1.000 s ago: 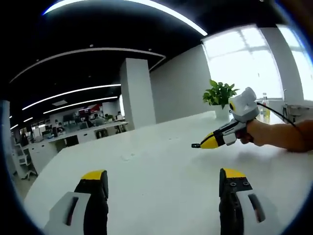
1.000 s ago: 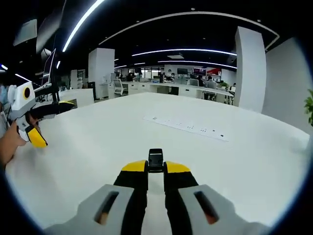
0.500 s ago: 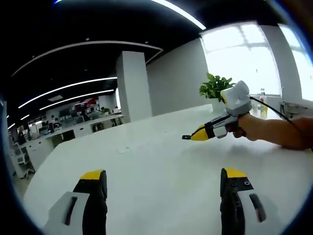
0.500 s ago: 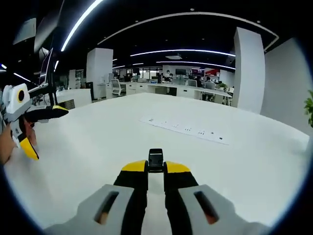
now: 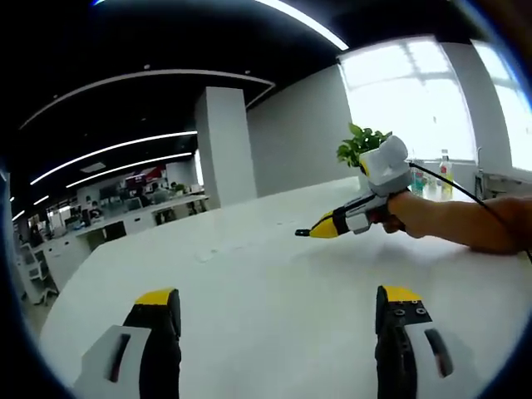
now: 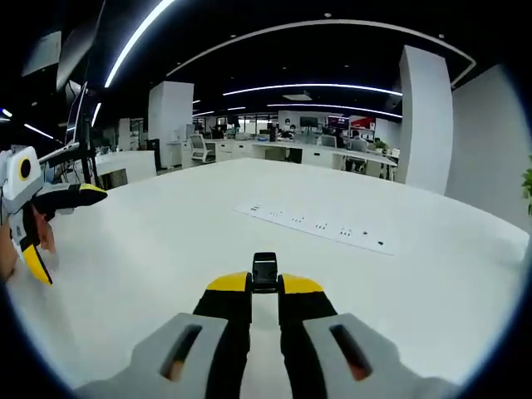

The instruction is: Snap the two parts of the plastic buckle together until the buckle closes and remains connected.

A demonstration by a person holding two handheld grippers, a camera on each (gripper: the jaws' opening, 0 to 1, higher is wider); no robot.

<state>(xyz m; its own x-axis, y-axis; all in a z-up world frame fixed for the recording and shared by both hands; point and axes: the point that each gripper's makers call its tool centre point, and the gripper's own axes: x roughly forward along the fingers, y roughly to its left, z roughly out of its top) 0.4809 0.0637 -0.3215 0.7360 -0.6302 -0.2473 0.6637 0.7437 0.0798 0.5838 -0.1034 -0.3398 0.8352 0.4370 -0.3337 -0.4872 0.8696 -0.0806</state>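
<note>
A small black buckle part (image 6: 265,270) sticks out from between the yellow tips of my right gripper (image 6: 265,286), which is shut on it above the white table (image 6: 166,249). In the left gripper view the right gripper (image 5: 318,231) comes in from the right, held by a hand (image 5: 432,218), with the black buckle part (image 5: 300,233) at its tip. My left gripper (image 5: 278,298) stands open with its jaws wide apart and nothing between them. In the right gripper view the left gripper (image 6: 66,230) is at the left edge, jaws spread.
A flat white socket strip (image 6: 320,225) is set into the table ahead of the right gripper. A potted plant (image 5: 359,150) and bottles (image 5: 445,170) stand at the table's far end by the window. A white pillar (image 5: 223,145) and office desks lie beyond.
In the left gripper view the right gripper with the buckle part has moved left and a little up. In the right gripper view the left gripper has slid toward the left edge.
</note>
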